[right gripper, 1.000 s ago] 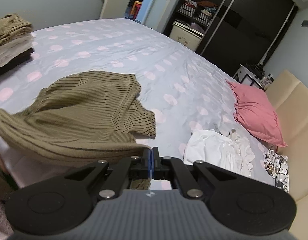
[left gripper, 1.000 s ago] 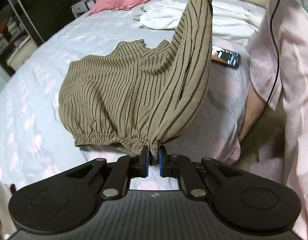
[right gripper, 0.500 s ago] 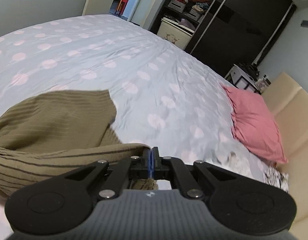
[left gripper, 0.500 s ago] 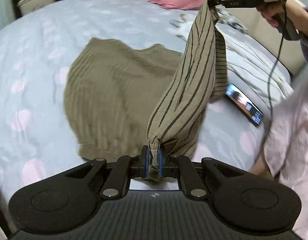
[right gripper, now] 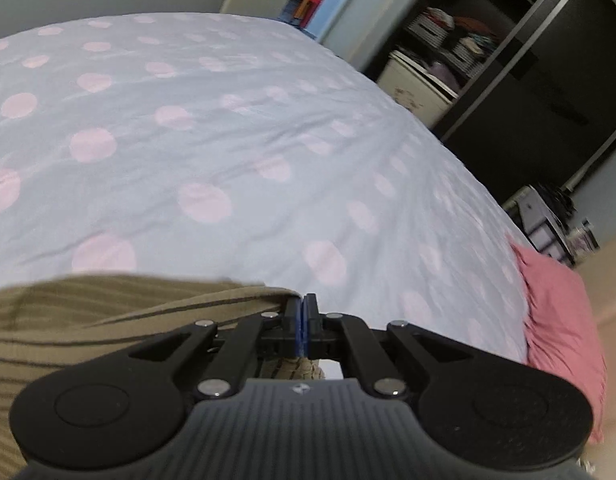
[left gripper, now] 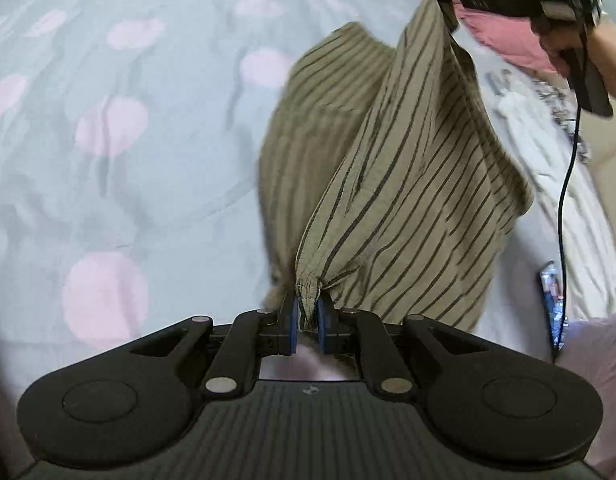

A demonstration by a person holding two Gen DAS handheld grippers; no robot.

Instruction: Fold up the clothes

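Striped brown shirt lifted over the dotted bed, left gripper fingers clamped on its hem, right gripper fingers pinching another edge

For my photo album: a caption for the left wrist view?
Two grippers lift an olive striped garment above a pink-dotted bedsheet.

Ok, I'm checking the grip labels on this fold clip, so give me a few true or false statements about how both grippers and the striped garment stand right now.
1. The left gripper is shut on the gathered hem of the striped garment. True.
2. The right gripper hangs open, holding nothing. False: its fingers are pressed together on the garment's edge.
3. The whole garment lies flat on the bedspread. False: one side is lifted between the two grippers.
4. A pink pillow lies at the far side of the bed. True.
5. A phone lies by the cable. True.
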